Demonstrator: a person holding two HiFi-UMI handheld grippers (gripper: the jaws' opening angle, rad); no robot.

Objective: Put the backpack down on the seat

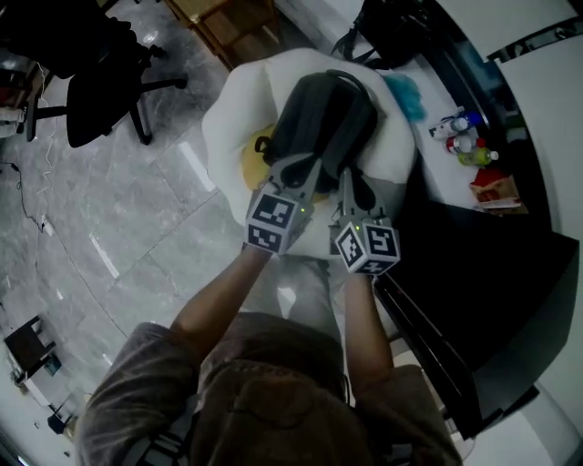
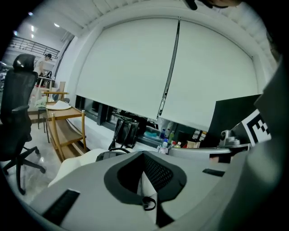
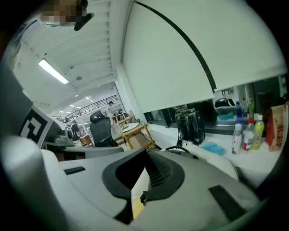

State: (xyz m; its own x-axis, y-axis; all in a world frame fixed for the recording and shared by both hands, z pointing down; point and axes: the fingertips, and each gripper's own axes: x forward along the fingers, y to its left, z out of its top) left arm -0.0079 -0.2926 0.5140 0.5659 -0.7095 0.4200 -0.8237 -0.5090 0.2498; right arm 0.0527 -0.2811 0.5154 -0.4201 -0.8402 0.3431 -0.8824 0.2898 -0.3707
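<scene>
A dark grey backpack [image 1: 323, 114] lies on the white cushioned seat [image 1: 228, 109], its top toward the far side. My left gripper [image 1: 305, 173] and right gripper [image 1: 349, 187] sit side by side at the pack's near end, just above its lower edge. In the left gripper view the jaws of the left gripper [image 2: 144, 155] meet at the tips with nothing between them, and the backpack [image 2: 108, 155] shows just beyond. The right gripper [image 3: 146, 153] looks the same, shut and empty, with the pack's carry handle [image 3: 180, 150] past its tips.
A yellow patch [image 1: 255, 159] lies on the seat beside the pack. A black office chair [image 1: 100, 91] stands at the left and a wooden shelf [image 1: 228, 23] behind. On the white ledge are a black bag [image 1: 392, 27], a blue cloth [image 1: 405, 91] and bottles [image 1: 465, 136]. A dark desk [image 1: 492, 273] runs along the right.
</scene>
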